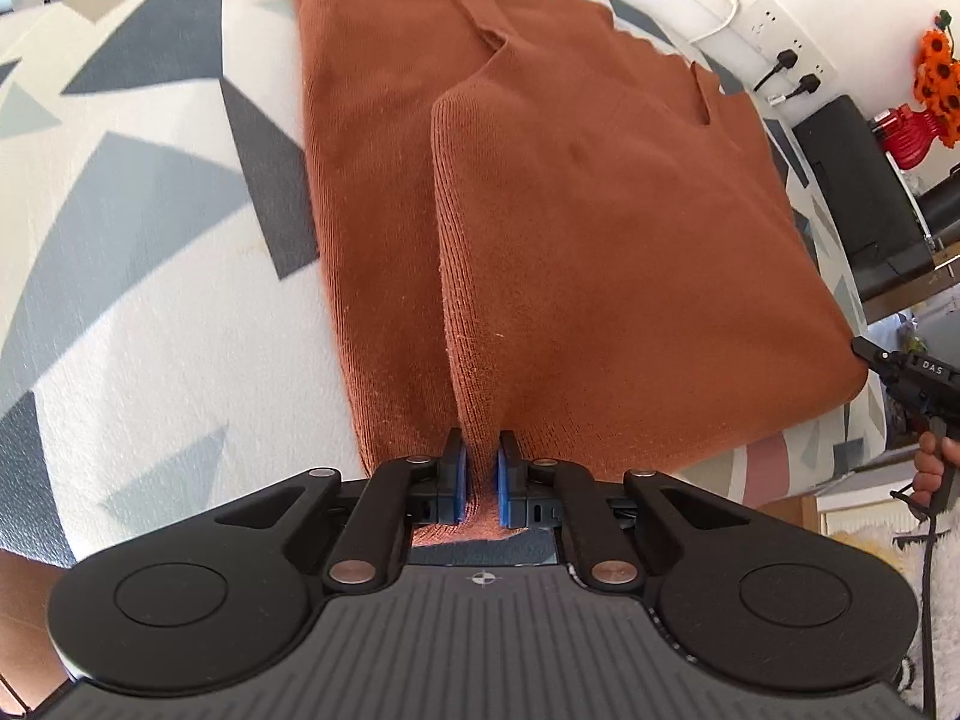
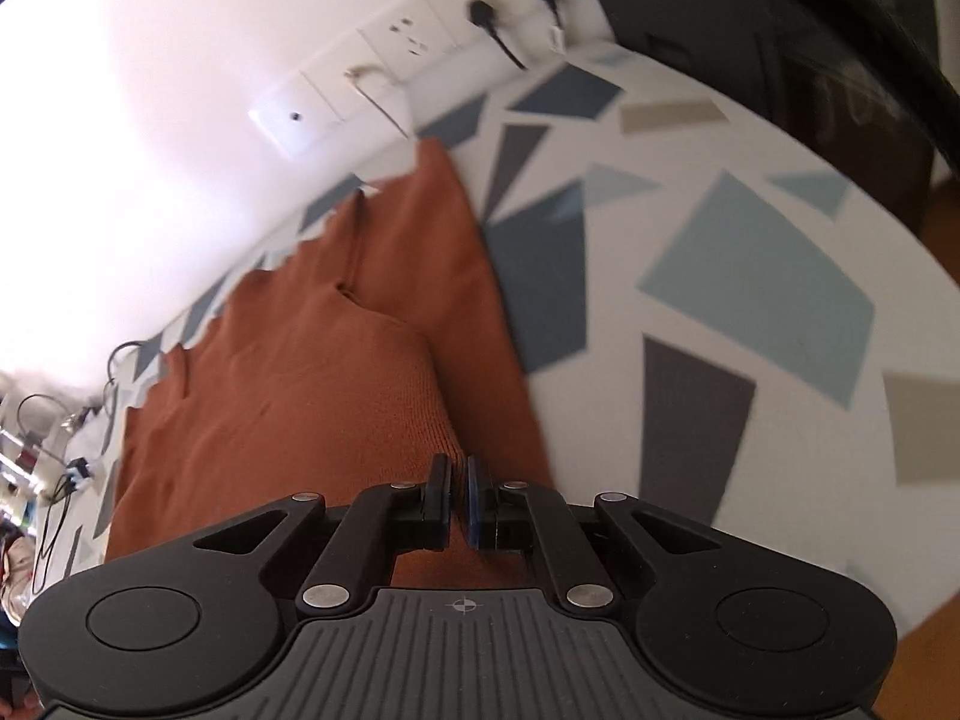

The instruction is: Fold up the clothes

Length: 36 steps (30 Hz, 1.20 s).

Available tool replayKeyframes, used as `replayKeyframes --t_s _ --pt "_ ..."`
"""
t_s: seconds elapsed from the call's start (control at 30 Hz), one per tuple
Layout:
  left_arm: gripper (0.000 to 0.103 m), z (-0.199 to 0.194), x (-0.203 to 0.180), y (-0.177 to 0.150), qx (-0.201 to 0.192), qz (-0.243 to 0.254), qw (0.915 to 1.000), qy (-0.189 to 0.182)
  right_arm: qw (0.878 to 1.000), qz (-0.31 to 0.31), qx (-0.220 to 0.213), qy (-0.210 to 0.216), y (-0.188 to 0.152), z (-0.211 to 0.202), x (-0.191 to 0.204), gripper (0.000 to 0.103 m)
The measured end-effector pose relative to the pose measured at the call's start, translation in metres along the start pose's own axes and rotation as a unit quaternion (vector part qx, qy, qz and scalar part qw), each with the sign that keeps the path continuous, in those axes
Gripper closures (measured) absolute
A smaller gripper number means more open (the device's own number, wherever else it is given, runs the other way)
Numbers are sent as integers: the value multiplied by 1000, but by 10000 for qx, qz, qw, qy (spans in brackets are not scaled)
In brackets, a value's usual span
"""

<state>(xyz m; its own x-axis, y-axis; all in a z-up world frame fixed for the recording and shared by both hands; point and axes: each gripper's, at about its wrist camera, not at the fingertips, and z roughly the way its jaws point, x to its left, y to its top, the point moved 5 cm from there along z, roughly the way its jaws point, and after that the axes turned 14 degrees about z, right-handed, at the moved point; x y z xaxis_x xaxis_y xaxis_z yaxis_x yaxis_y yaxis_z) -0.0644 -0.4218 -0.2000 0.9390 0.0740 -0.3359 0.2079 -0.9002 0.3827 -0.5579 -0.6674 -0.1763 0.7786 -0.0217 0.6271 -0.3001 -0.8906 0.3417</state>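
A rust-orange knit garment lies partly folded on a white cloth with grey and blue triangles. My left gripper is shut on a raised fold at the garment's near edge, which is pinched between the blue pads. My right gripper, held by a hand, meets the garment's right corner. In the right wrist view the right gripper is shut, and the edge of the upper layer of the garment runs up into its pads. The view is blurred.
Wall sockets with black plugs run along the white wall behind the surface. A black box and a red vase of orange flowers stand at the right. Cables lie at the far left.
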Motion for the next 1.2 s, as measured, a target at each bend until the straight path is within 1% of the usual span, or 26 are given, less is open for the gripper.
replayKeyframes --t_s 0.1,0.13,0.2,0.27,0.33,0.37,0.4,0.43,0.5,0.53,0.6,0.63,0.67,0.73,0.77,0.83,0.93,0.97,1.13,1.2 --pt "92 0 0 0 69 140 9999 51 9999 -90 32 -61 -5 0 -1 99" --pt "87 1 -1 0 102 178 9997 99 9999 -113 58 -97 -5 1 -1 99" --pt "83 0 -1 -2 113 179 9996 191 9995 -184 120 -245 -7 5 -2 98" --pt "67 -6 2 -3 86 50 9992 379 9989 -273 65 -378 -9 7 0 96" --pt "50 -15 4 -5 -52 -61 9985 548 9985 -262 -115 -457 -9 3 4 84" --pt "43 -20 5 -6 -93 -66 9971 755 9982 -262 -244 -485 -9 -1 6 71" --pt "33 -23 5 -8 -121 -39 9951 984 9978 -297 -362 -475 -9 -5 9 64" --pt "33 -23 4 -9 -128 -35 9940 1082 9973 -394 -404 -473 -10 -6 12 62" --pt "33 -20 3 -11 -92 -94 9936 1125 9960 -598 -473 -472 -13 -7 20 44" --pt "33 -17 3 -12 -39 -165 9938 1102 9947 -729 -459 -563 -15 -4 22 42" --pt "32 -11 3 -11 48 -201 9927 1191 9916 -936 -376 -805 -20 4 25 41" --pt "28 -10 1 -9 52 -164 9919 1257 9899 -1003 -308 -952 -23 10 25 41" --pt "28 -8 -2 -8 70 -100 9914 1302 9881 -1032 -256 -1114 -26 15 24 41" --pt "26 -5 -5 -5 136 21 9908 1348 9860 -1053 -228 -1275 -33 21 21 41" --pt "25 -4 -6 -4 152 54 9905 1365 9858 -1040 -258 -1289 -35 22 20 41" --pt "19 -1 -8 -3 190 40 9908 1340 9848 -1073 -316 -1327 -39 23 19 40" --pt "14 5 -11 2 279 74 9908 1323 9795 -1357 -370 -1443 -48 26 22 40" --pt "13 6 -11 4 294 74 9904 1349 9776 -1447 -399 -1473 -50 26 22 39" --pt "12 10 -9 13 336 49 9875 1540 9757 -1444 -510 -1570 -56 29 25 33" --pt "9 11 -8 15 332 -1 9865 1603 9728 -1560 -579 -1610 -60 31 27 28"
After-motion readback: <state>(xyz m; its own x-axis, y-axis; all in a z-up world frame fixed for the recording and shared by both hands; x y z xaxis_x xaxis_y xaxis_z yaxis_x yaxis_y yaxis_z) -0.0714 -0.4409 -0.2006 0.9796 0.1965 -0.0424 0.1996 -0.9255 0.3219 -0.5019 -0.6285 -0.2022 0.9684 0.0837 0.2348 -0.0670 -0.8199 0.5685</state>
